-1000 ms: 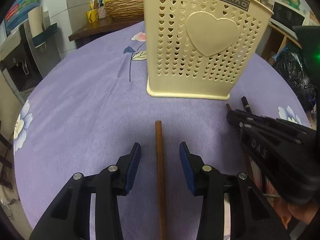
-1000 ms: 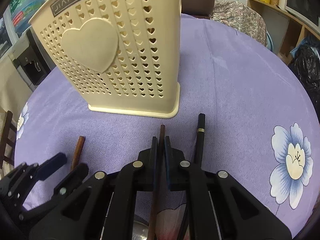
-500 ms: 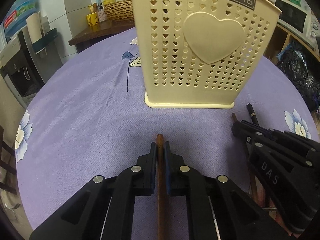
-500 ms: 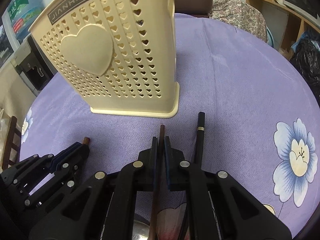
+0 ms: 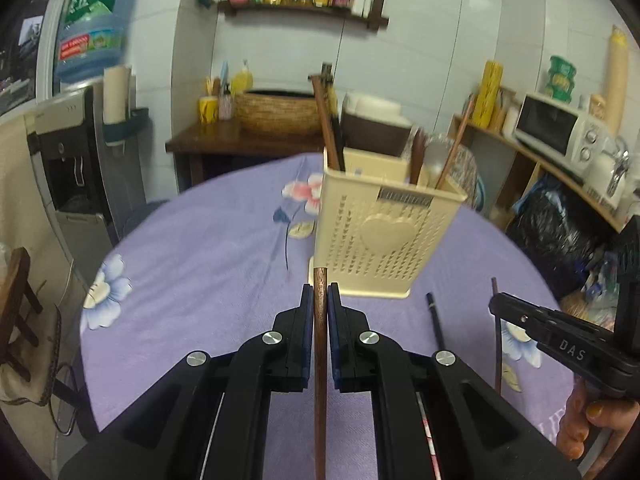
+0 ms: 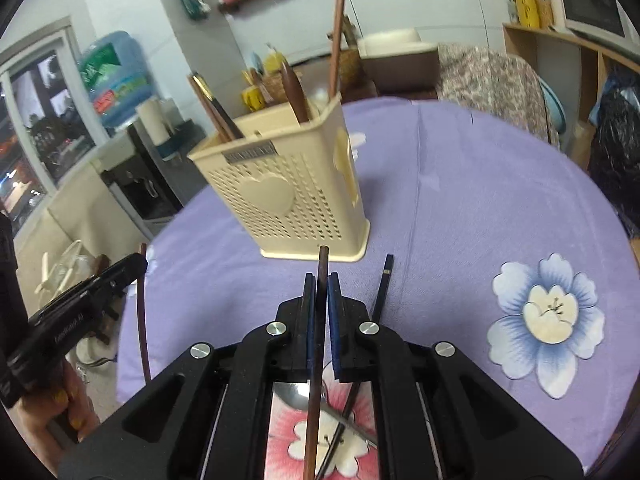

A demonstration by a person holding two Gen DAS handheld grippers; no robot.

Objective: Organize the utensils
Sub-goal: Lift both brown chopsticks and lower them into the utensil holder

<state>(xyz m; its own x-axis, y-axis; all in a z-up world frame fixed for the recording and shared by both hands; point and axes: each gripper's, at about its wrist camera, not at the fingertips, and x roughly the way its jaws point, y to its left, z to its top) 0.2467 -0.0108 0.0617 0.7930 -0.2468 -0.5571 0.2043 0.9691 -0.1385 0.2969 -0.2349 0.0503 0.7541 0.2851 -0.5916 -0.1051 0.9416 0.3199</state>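
Note:
My left gripper (image 5: 320, 294) is shut on a brown wooden chopstick (image 5: 320, 360), held above the purple tablecloth. My right gripper (image 6: 319, 282) is shut on another brown chopstick (image 6: 318, 352), also lifted. The cream perforated utensil holder (image 5: 380, 248) with a heart stands ahead of both; it also shows in the right wrist view (image 6: 288, 204) and holds several utensils. A black chopstick (image 6: 382, 284) lies on the cloth beside my right gripper, and a metal spoon (image 6: 296, 394) lies under it. My right gripper shows in the left wrist view (image 5: 560, 340).
The round table (image 5: 200, 260) has a purple flowered cloth. A side table with a woven basket (image 5: 276, 114) stands behind it. A water dispenser (image 5: 72, 160) is at the left, a microwave (image 5: 556, 128) on shelves at the right.
Both grippers have lifted up and back with their chopsticks, so the holder now looks smaller and farther. A second ago the left gripper was open around its chopstick; it then shut on it.

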